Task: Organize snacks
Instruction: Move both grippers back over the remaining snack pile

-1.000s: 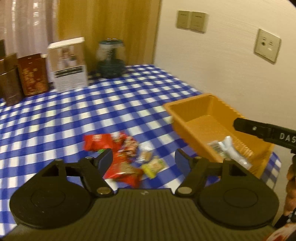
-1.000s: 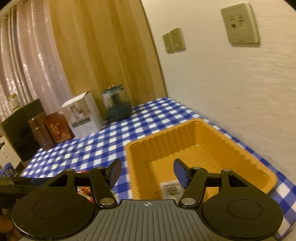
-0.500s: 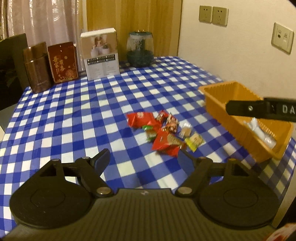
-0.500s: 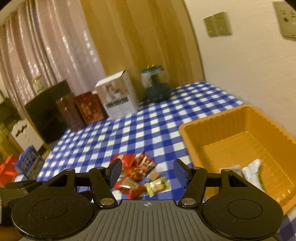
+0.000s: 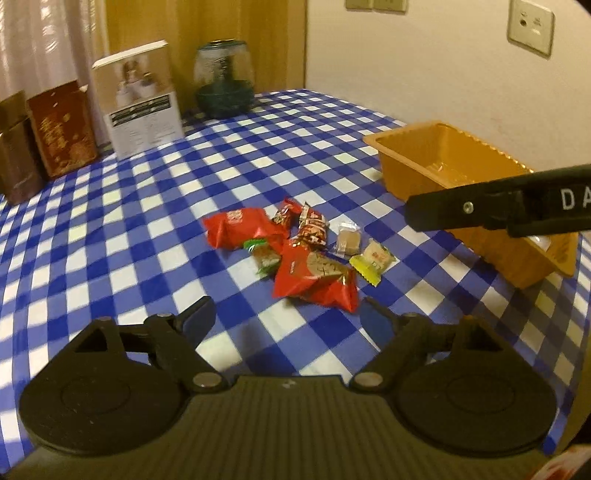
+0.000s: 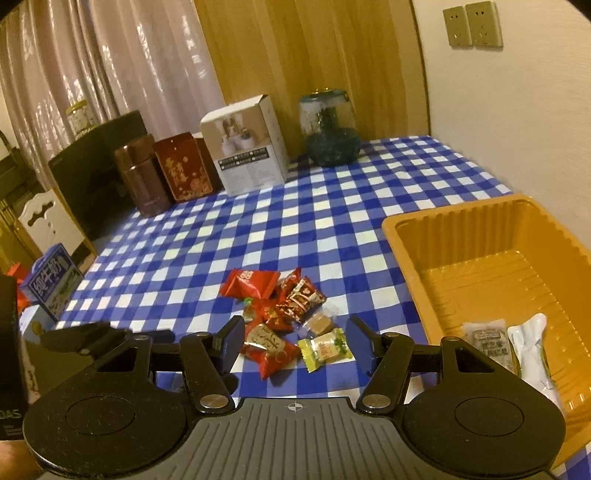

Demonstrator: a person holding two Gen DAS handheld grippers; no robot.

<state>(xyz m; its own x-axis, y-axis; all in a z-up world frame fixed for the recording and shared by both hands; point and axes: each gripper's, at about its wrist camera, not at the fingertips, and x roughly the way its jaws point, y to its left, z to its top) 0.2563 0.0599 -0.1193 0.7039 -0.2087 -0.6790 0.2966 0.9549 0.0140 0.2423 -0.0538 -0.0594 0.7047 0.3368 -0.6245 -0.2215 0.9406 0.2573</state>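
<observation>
We see the snacks (image 5: 295, 251) lying in a loose cluster near the middle of the worktop (image 5: 147, 236), which is covered by a blue-and-white checked cloth. The cluster holds a large red packet (image 5: 240, 230) at its far left, two small dark red wrappers (image 5: 312, 227) beside it, a small clear-wrapped brown sweet (image 5: 348, 242), a yellow-edged sweet (image 5: 373, 260), a green-edged one (image 5: 264, 258) half under its neighbours, and another big red packet (image 5: 314, 277) nearest to us. They touch or overlap one another.

Just to the right of the cluster stands an orange tray (image 6: 480, 236), close to the wall. In its near end lie two pieces already: a grey wrapped bar (image 6: 489, 341) and a white packet (image 6: 532, 339) beside it.

Our left tongs (image 5: 286, 317) hover above the cloth on the near side of the cluster, their jaws spreading wider at this moment with nothing between them. Our right tongs (image 6: 295, 345) are spread too, holding nothing; through their gap we see the near red packet and the yellow-edged sweet, untouched. In the left view the right tongs cross in front of the tray as a black bar.

Along the far edge of the worktop stand a brown tin (image 6: 142, 177), a dark red box (image 6: 184, 166), a white carton (image 6: 247, 147) and a green glass jar (image 6: 328, 129). Behind them hang curtains (image 6: 147, 62), and wall sockets (image 6: 474, 24) sit above the tray.
</observation>
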